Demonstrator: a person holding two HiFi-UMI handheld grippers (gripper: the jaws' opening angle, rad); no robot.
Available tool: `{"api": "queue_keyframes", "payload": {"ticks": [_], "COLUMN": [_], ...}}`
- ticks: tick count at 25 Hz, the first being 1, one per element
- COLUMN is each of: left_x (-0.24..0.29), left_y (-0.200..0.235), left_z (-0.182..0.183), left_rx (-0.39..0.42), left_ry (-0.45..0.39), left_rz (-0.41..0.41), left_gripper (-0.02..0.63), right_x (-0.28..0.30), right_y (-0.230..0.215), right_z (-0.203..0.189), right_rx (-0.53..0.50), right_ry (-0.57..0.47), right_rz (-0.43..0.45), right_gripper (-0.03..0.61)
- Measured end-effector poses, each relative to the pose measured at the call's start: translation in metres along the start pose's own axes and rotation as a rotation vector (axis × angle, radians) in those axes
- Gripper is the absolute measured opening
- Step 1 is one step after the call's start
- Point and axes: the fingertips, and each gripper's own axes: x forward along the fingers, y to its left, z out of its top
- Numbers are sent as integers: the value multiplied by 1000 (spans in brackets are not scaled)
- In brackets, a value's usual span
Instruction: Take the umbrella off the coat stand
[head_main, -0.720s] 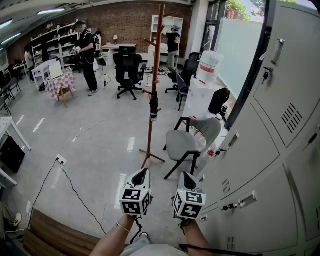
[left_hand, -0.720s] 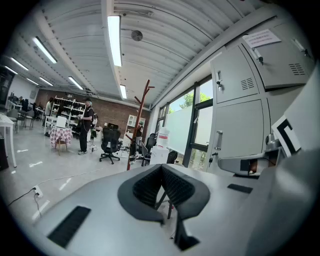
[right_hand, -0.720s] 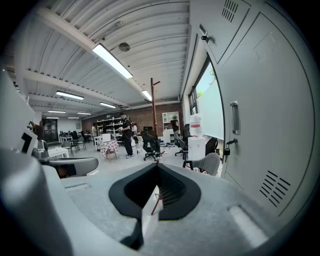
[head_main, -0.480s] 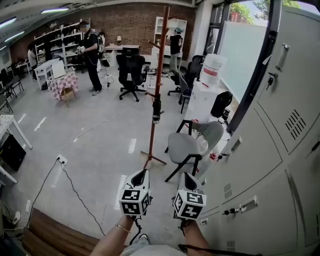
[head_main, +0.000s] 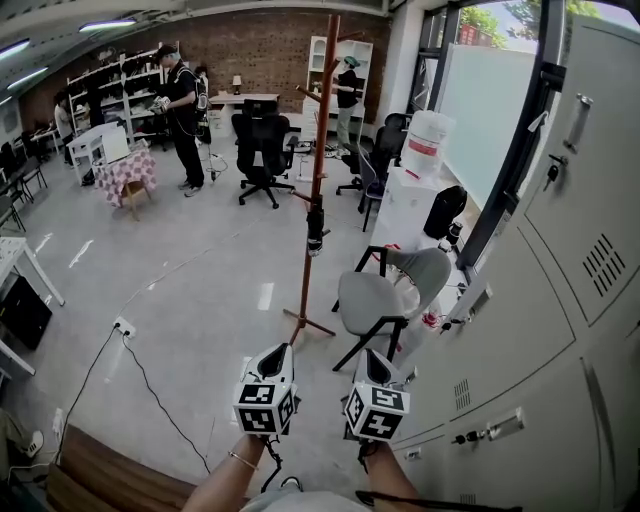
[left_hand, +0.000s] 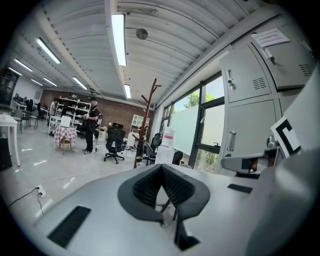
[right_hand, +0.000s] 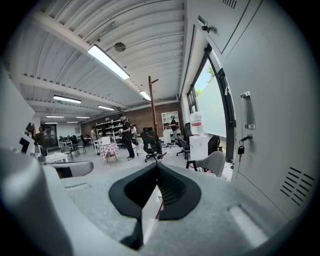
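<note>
No word, number or brand can be read anywhere. The left hand-held gripper (head_main: 283, 350) and the right hand-held gripper (head_main: 372, 353) each carry a cube faced with black-and-white square markers (head_main: 265, 407); these are block patterns, not letters. The white container (head_main: 425, 135) near the window bears a red label (head_main: 419, 143) whose print is too small to make out. In the left gripper view, a white sheet (left_hand: 270, 37) with lines of print sits on an upper locker door (left_hand: 290, 65), too blurred to read.
</note>
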Motion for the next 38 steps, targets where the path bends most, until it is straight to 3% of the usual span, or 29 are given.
{"api": "queue_keyframes", "payload": {"ticks": [20, 31, 38], "left_x": [75, 197, 265], "left_y": [60, 94, 107], "left_z": [9, 34, 39], "left_rx": [-5, -43, -30], "left_ry": [6, -30, -24], "left_rz": [42, 92, 99], "left_gripper": [5, 5, 5], "right_x": [103, 219, 288], "right_y": [-25, -54, -74], "right_z": [1, 36, 42], "right_rx": [34, -49, -46], "right_ry": [45, 35, 58], "right_rz": [-26, 4, 11], "right_gripper": [5, 5, 5]}}
